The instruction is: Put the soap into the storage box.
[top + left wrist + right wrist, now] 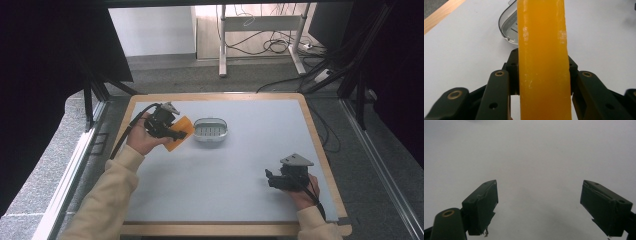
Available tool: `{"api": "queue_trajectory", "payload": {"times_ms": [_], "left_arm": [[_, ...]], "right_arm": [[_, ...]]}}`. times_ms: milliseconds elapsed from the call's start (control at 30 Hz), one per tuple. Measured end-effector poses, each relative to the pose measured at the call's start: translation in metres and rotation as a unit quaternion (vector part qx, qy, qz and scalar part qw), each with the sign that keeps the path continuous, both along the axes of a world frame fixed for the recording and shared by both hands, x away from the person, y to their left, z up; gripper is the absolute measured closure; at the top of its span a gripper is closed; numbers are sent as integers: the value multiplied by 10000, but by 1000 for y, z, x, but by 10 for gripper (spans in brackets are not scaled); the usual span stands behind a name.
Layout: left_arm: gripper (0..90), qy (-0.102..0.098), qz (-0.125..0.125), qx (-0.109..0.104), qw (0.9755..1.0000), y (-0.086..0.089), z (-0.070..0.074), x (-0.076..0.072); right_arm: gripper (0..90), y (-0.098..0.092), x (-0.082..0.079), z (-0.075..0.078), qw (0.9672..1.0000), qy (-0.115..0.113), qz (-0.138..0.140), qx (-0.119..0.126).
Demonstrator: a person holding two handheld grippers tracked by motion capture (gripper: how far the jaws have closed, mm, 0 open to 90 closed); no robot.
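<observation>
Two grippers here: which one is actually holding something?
The left gripper, at the table's far left: its jaws clamp an orange bar beside the grey dish. The right gripper rests near the front right, jaws apart, nothing between them.

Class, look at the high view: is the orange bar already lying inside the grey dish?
No. The orange bar is clamped in the left gripper, beside the grey dish, not in it.

**Where things sit on the table**

The soap bar sits clamped in the left gripper, at the table's far left. Just to its right rests the soap dish, close but not touching. The right gripper rests well apart, near the table's front right corner.
</observation>
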State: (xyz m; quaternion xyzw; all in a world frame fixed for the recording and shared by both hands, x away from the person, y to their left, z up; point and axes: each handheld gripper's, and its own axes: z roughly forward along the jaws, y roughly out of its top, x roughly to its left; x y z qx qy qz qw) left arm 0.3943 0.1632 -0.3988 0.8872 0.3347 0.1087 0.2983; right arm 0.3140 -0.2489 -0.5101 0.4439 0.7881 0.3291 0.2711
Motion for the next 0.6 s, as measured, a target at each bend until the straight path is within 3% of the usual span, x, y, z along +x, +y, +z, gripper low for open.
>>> {"api": "queue_trajectory", "payload": {"times_ms": [367, 600], "left_arm": [[621, -18, -148, 31, 9999, -11, 0, 13], [621, -24, -284, 168, 9995, -19, 1, 19]], "right_arm": [[152, 0, 0, 0, 10000, 4, 0, -4], [152, -1, 1, -1, 10000, 3, -6, -8]]}}
